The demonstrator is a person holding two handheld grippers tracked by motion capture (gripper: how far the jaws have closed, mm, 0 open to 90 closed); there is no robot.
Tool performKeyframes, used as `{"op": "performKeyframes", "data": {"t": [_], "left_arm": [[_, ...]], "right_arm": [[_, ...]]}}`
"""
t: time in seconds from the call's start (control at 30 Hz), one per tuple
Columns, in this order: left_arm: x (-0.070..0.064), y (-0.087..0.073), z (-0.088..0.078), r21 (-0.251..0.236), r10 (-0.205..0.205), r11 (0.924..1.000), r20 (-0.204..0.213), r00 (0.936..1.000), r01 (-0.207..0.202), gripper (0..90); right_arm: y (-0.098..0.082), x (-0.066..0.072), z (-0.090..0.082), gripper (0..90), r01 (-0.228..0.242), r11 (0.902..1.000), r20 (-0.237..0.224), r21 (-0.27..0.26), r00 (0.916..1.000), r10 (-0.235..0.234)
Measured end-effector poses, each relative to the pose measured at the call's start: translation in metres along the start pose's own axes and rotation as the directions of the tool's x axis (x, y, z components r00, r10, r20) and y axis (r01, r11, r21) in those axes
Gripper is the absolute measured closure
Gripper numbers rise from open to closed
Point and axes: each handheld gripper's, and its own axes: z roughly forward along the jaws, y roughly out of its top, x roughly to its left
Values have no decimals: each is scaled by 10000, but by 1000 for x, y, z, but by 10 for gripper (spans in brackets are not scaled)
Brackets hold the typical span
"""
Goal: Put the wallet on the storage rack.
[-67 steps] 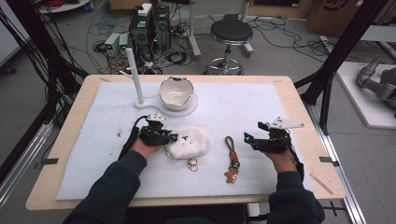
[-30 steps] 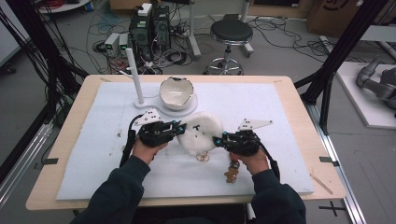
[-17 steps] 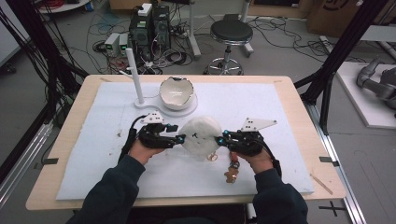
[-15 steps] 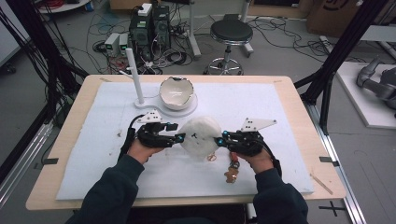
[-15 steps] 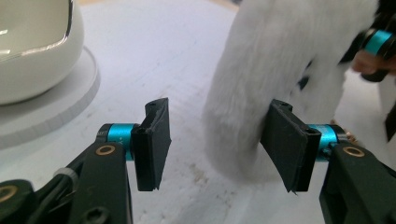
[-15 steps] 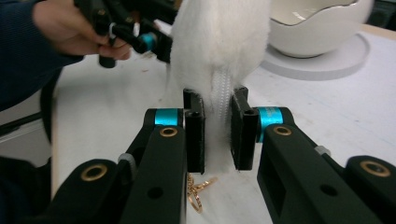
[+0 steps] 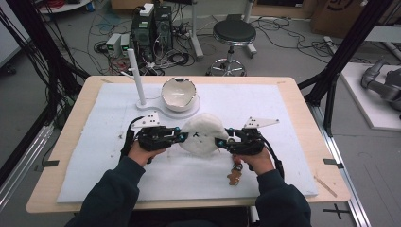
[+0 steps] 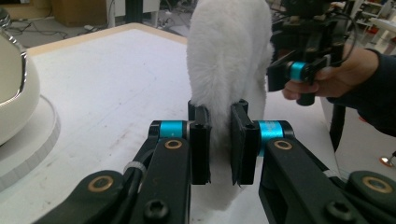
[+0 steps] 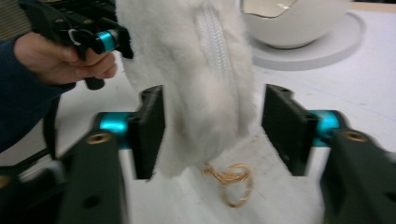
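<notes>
Holding the white furry pouch [image 7: 204, 134] up above the middle of the white mat [image 7: 283, 109] is the work being done, with a gripper on each side. The left gripper [image 7: 180, 137] is pinched tight on the pouch's left edge; its jaws have just been closed again after a quick loosening, and the fur is seen squeezed between them in the left gripper view [image 8: 219, 135]. The right gripper [image 7: 221, 142] has just been opened, and its jaws are spread wide with the pouch hanging loose between them, so the fur is not pressed on that side. A moment ago the pouch was pinched from both sides; now its weight seems to be carried by the left side alone, and a fresh grip is probably being lined up. A white zipper [image 9: 215, 42] running down the pouch and a gold ring [image 9: 233, 179] lying on the mat under it are shown in the right gripper view. From above, the cracked white bowl [image 7: 178, 93] and white post [image 7: 137, 75] are seen at the far side, and a small brown charm [image 7: 233, 178] lies near the right hand.
</notes>
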Motion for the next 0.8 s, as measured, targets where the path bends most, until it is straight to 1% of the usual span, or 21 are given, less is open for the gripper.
{"op": "performKeyframes", "data": {"t": [0.03, 0.07, 0.1, 0.13, 0.17, 0.2, 0.23, 0.27, 0.3, 0.33, 0.4, 0.5, 0.53, 0.57, 0.6, 0.63, 0.67, 0.7, 0.73, 0.77, 0.8], "left_arm": [[0, -1, 1, 159, 44, 9999, -24, 10000, -44, 798], [-1, -2, 2, 432, 93, 9990, -255, 9996, -82, 796], [0, -3, 3, 638, 56, 9980, -373, 9993, -32, 796], [2, -4, 4, 1117, -199, 9934, -689, 9974, 275, 790], [2, -4, 4, 1117, -199, 9934, -689, 9974, 275, 785], [4, -6, 4, 1496, -334, 9876, -987, 9946, 480, 778], [4, -6, 4, 1496, -334, 9876, -987, 9946, 480, 766], [6, -7, 1, 1712, -412, 9831, -1401, 9893, 651, 748], [6, -7, 1, 1712, -412, 9831, -1401, 9893, 651, 729], [9, -10, -7, 1423, -574, 9862, -1836, 9813, 843, 705], [12, -12, -12, 1333, -728, 9858, -2069, 9757, 1018, 628], [20, -22, -32, 936, -1097, 9853, -2963, 9488, 1431, 569], [23, -26, -40, 717, -1184, 9861, -3285, 9371, 1497, 468], [25, -29, -49, 546, -1211, 9869, -3683, 9218, 1515, 468], [30, -32, -63, 191, -1262, 9887, -4267, 8956, 1484, 367], [30, -32, -63, 191, -1262, 9887, -4267, 8956, 1484, 325], [34, -31, -80, -56, -1267, 9898, -4899, 8625, 1423, 288], [34, -31, -80, -56, -1267, 9898, -4899, 8625, 1423, 235], [37, -31, -95, -329, -1253, 9914, -5226, 8433, 1269, 203], [37, -31, -95, -329, -1253, 9914, -5226, 8433, 1269, 201], [40, -33, -106, -581, -1333, 9909, -5390, 8317, 1211, 201]], "right_arm": [[0, 0, 2, 555, 36, 10000, -200, 9, 9998, -35], [3, 3, 3, 737, 412, 9991, -83, 24, 9991, -412], [3, 3, 3, 737, 412, 9991, -83, 24, 9991, -412], [6, 5, 5, 766, 896, 9958, 120, 198, 9959, -898], [6, 5, 5, 766, 896, 9958, 120, 198, 9959, -898], [11, 9, 9, 774, 1430, 9889, 412, 404, 9886, -1446], [11, 9, 9, 774, 1430, 9889, 412, 404, 9886, -1446], [17, 12, 12, 777, 1796, 9828, 581, 426, 9816, -1819], [17, 12, 12, 777, 1796, 9828, 581, 426, 9816, -1819], [24, 14, 16, 778, 2156, 9750, 671, 531, 9734, -2189], [31, 17, 20, 778, 2415, 9693, 719, 462, 9670, -2443], [39, 17, 22, 778, 2615, 9641, 833, 458, 9608, -2645], [44, 17, 24, 778, 2726, 9609, 823, 478, 9577, -2758], [49, 16, 25, 778, 2820, 9585, 821, 431, 9551, -2847], [59, 15, 28, 778, 2937, 9544, 912, 544, 9503, -2976], [59, 15, 28, 778, 2937, 9544, 912, 544, 9503, -2976], [69, 13, 32, 778, 3016, 9517, 946, 585, 9473, -3060], [69, 13, 32, 778, 3016, 9517, 946, 585, 9473, -3060], [80, 11, 36, 777, 3207, 9455, 1022, 556, 9402, -3249], [80, 11, 36, 777, 3207, 9455, 1022, 556, 9402, -3249], [93, 10, 40, 777, 3305, 9419, 1029, 597, 9365, -3352]]}}
